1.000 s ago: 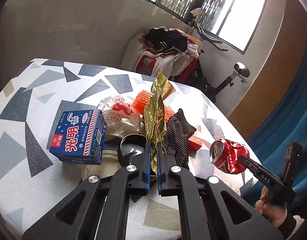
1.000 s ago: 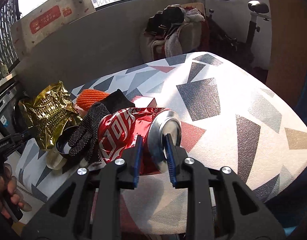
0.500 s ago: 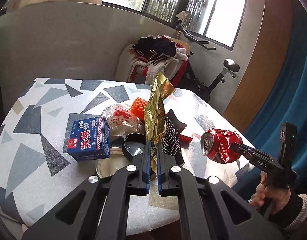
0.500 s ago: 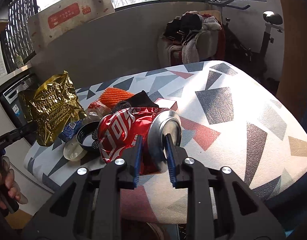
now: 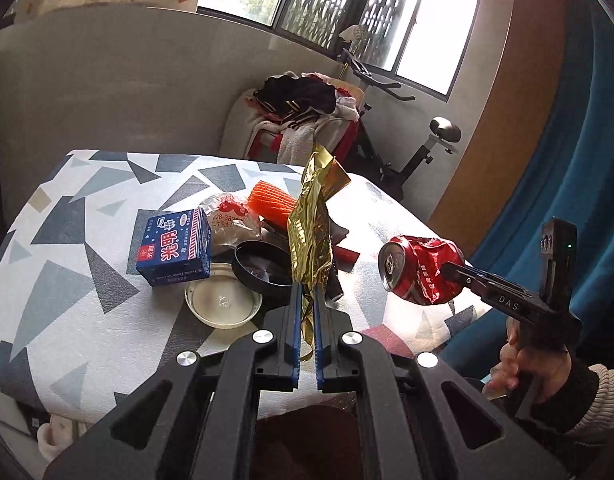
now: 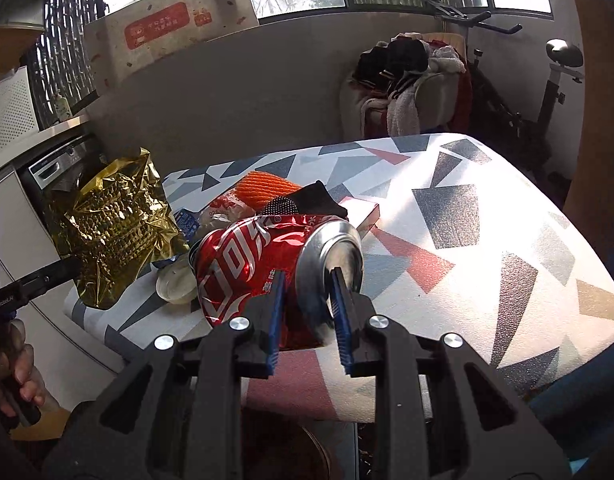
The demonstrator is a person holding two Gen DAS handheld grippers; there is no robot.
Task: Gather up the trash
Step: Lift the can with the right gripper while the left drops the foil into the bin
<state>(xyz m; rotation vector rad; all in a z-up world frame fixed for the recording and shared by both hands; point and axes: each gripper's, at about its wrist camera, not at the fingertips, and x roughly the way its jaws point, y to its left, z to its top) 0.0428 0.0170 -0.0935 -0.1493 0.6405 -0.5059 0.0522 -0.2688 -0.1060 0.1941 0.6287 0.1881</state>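
Observation:
My left gripper (image 5: 306,294) is shut on a crumpled gold foil wrapper (image 5: 313,232), which stands up from its blue pads above the near edge of the patterned table (image 5: 67,280). In the right wrist view the same gold wrapper (image 6: 111,236) hangs at the left, off the table's side. My right gripper (image 6: 307,280) is shut on a crushed red soda can (image 6: 267,264), held clear of the table. The left wrist view shows that can (image 5: 421,270) in the air at the right, past the table's edge.
On the table lie a blue carton (image 5: 175,246), a white lid (image 5: 223,304), a black lid (image 5: 261,266), an orange mesh (image 5: 269,202), a crumpled paper wrapper (image 5: 227,220) and a red pack (image 6: 361,212). A dark round opening (image 5: 307,440) sits below, near me. An exercise bike (image 5: 419,148) stands behind.
Both grippers have drawn back from the table and risen a little, carrying the gold wrapper and the can. The table's clutter now looks smaller and farther off.

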